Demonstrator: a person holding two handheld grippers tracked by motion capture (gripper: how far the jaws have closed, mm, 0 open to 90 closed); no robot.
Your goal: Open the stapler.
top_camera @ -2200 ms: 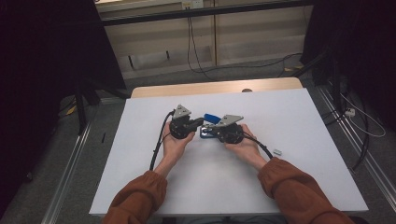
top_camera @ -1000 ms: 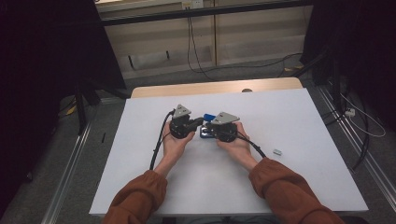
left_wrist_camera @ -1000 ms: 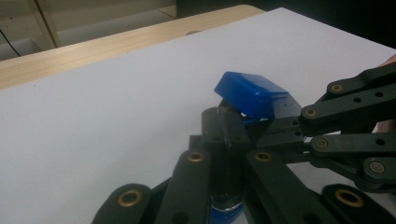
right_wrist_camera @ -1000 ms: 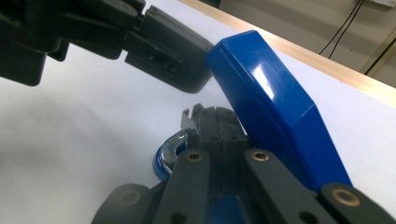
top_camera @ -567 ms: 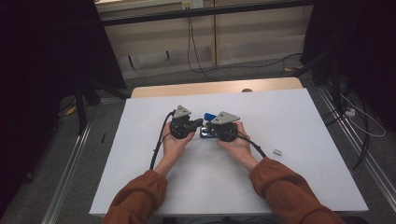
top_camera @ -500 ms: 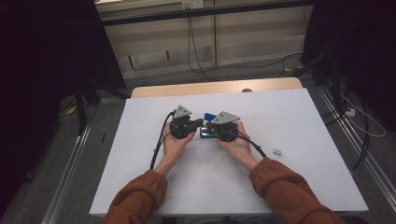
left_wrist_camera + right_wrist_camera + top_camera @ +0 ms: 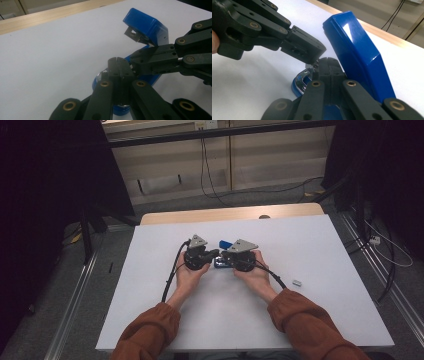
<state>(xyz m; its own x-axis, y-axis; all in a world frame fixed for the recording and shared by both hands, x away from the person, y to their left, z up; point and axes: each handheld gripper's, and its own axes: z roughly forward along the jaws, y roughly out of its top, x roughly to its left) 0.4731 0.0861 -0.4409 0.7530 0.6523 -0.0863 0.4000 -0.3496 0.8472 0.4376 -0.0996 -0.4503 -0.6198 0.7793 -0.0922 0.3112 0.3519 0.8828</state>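
Note:
A blue stapler (image 7: 225,243) lies on the white table (image 7: 320,245) with its lid (image 7: 147,26) swung up and open. Its chrome staple channel (image 7: 303,76) shows on the base. My left gripper (image 7: 216,253) and right gripper (image 7: 224,255) meet tip to tip over the base, just in front of the raised lid. In the left gripper view my own jaws (image 7: 117,62) are shut, pads together, and the right gripper (image 7: 140,60) comes in from the right. In the right gripper view my own jaws (image 7: 329,63) are shut too, beside the lid (image 7: 357,50). Nothing visible sits between either pair.
A small grey metal piece (image 7: 297,282) lies on the table to the right of the right forearm. A wooden strip (image 7: 230,215) runs along the far edge. Cables and dark stands sit on the floor beyond and at both sides.
Early on, the right hand and gripper shifted left toward the left gripper, uncovering the small grey piece. Since then both hands have held still.

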